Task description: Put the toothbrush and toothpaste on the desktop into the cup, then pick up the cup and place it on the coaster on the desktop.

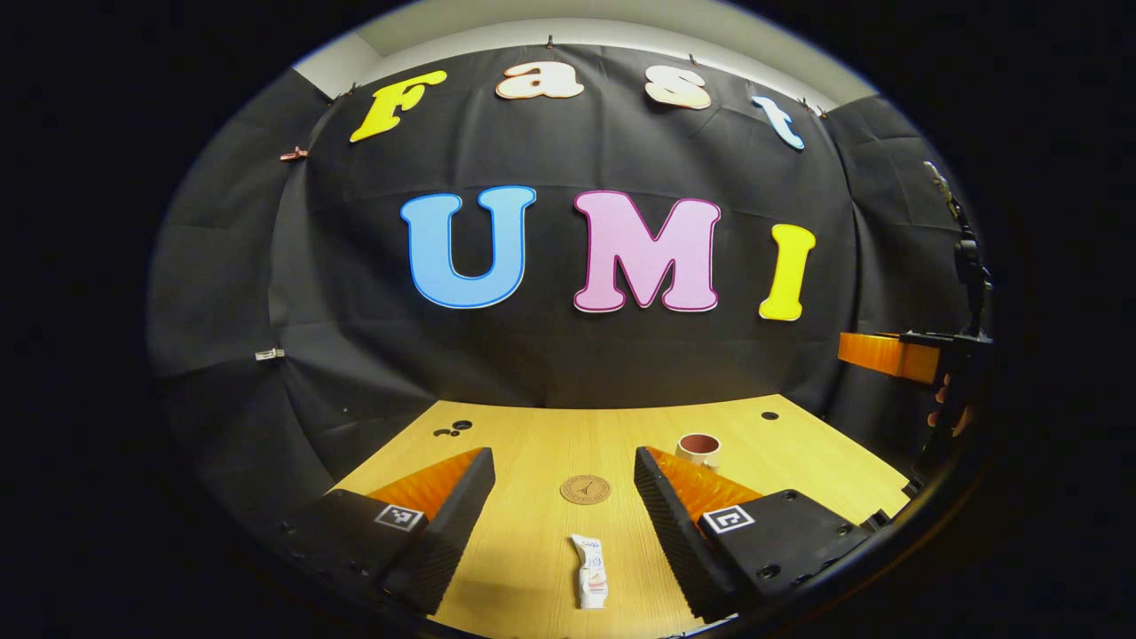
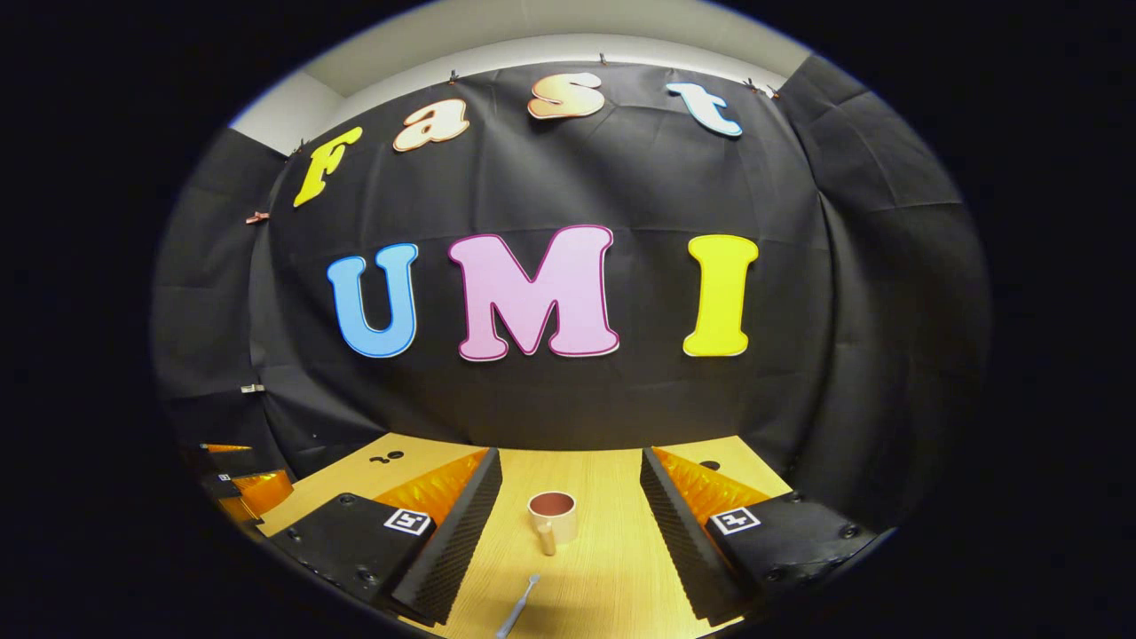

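In the left gripper view a small white toothpaste tube (image 1: 590,572) lies on the wooden desktop (image 1: 532,444), low between the fingers of my open left gripper (image 1: 563,493). Beyond it rests a round brown coaster (image 1: 585,489), and a cream cup (image 1: 698,450) with a dark red inside stands farther right. In the right gripper view the cup (image 2: 552,518) stands upright, handle toward me, between the fingers of my open right gripper (image 2: 570,506). A pale toothbrush (image 2: 517,608) lies nearer, below the cup. Nothing is held by either gripper.
Small round holes (image 1: 453,429) mark the desktop's far left and far right (image 1: 769,415). The right gripper and a hand (image 1: 941,382) hang at the right edge of the left gripper view. The left gripper (image 2: 235,484) sits at the far left of the right gripper view.
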`<state>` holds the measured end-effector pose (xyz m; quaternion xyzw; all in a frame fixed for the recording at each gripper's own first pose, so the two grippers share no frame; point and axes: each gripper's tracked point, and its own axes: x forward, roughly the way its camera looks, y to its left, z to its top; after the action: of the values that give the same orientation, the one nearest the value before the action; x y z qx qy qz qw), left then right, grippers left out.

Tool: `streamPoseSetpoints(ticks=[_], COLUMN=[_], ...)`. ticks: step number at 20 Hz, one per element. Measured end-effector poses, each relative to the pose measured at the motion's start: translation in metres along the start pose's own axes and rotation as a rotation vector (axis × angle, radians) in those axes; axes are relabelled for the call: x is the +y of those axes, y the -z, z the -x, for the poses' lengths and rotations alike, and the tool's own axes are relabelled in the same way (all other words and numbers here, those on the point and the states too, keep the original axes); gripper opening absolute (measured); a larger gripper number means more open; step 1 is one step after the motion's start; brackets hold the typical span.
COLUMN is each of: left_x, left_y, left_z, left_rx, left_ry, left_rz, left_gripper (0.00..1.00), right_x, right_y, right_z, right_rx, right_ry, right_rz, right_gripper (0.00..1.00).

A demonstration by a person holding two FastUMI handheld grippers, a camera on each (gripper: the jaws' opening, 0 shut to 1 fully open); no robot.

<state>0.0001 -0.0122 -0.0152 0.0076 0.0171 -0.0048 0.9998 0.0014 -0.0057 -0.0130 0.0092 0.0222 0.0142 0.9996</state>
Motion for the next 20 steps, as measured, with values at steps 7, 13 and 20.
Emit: streamPoseSetpoints(ticks=[7, 13, 20], left_x=[-0.008, -0.021, -0.031], left_y=[0.036, 0.105, 0.204], left_z=[-0.015, -0.033, -0.061], left_rx=[0.073, 0.221, 0.447], left_ry=[0.032, 0.072, 0.062], left_rz=[0.003, -0.031, -0.021], left_gripper=[0.98, 0.98, 0.99], right_x=[-0.007, -0.017, -0.035], right_y=[0.008, 0.031, 0.067], right_z=[-0.003, -0.01, -0.018], right_rx=[0.017, 0.074, 0.171], right_ry=[-0.006, -0.018, -0.03], right_rz=[-0.016, -0.01, -0.021], right_gripper=[0.96, 0.96, 0.97])
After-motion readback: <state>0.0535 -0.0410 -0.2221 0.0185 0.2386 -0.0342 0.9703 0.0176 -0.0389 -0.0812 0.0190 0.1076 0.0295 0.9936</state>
